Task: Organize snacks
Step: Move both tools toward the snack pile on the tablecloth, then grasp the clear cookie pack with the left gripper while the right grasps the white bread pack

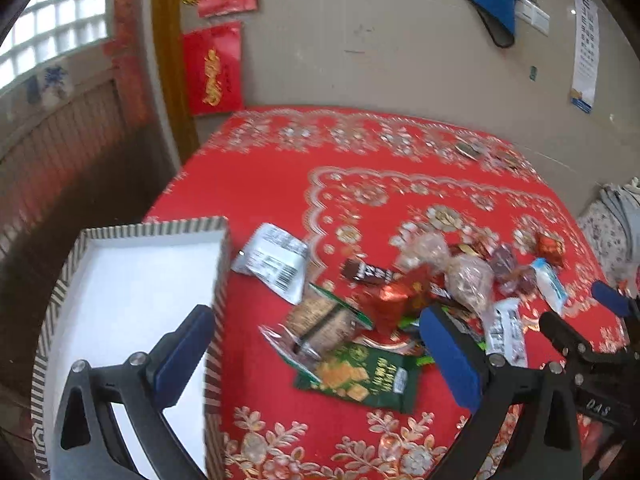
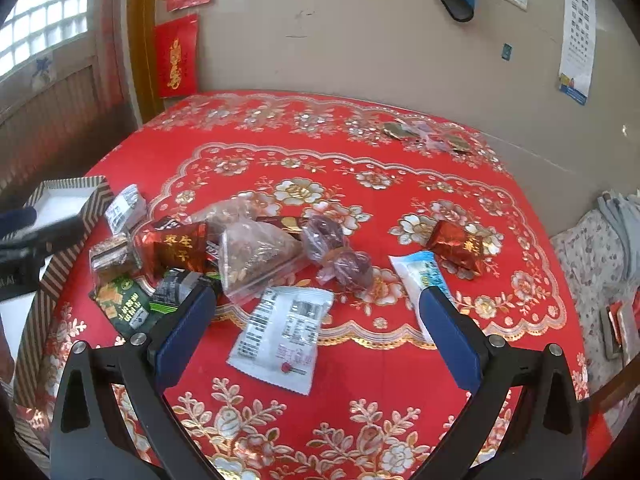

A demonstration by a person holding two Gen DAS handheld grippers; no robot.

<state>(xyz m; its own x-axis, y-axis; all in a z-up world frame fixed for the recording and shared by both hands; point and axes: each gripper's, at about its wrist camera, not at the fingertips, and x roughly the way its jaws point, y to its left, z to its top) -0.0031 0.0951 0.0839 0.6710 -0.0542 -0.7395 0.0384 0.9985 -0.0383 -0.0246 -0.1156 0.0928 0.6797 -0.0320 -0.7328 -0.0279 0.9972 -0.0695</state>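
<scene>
Between the spread fingers of the right gripper (image 2: 318, 326), a white sachet (image 2: 282, 338) lies flat on the red tablecloth (image 2: 400, 184), its long axis running from about 1 o'clock down to 7 o'clock in the right wrist view. Both claws stand wide apart and hold nothing. The left gripper (image 1: 316, 354) hovers with one finger over the striped box (image 1: 132, 300), which looks empty, and the other above the snack pile; a green packet (image 1: 366, 378) lies between them. The box lies at 9 o'clock from the right claw. The right hand seems nearer the sachet, so a slight wrist turn should set the pads across its short sides.
</scene>
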